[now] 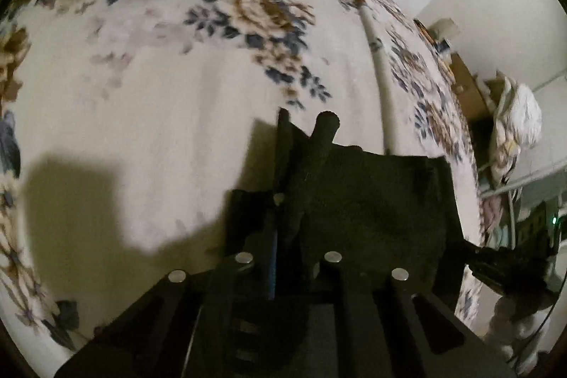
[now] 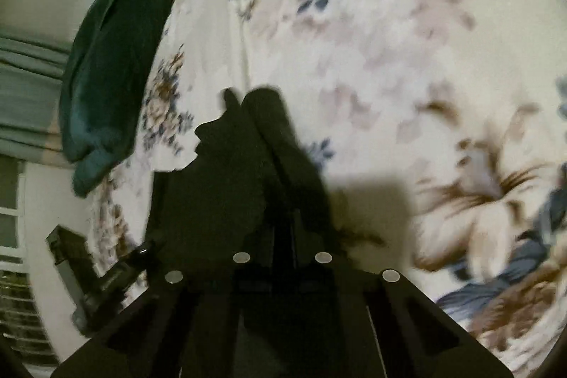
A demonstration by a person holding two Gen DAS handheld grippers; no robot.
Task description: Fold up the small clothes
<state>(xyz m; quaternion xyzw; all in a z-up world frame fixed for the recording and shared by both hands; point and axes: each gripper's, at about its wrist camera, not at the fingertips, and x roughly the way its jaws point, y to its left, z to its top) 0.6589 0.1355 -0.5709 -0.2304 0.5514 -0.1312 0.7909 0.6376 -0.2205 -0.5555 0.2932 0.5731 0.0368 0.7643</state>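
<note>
A: Where's the left gripper (image 1: 306,121)?

B: Its fingers are pinched together on a black cloth (image 1: 372,201), which spreads out toward 3 o'clock above the floral bedspread (image 1: 141,94).

A: And the right gripper (image 2: 248,101)?

B: Same deal, fingers clamped on the black cloth (image 2: 212,193), which hangs toward 8 o'clock. A dark green garment (image 2: 110,66) lies on the bed at 9 o'clock in the right view, 12 in the left.
</note>
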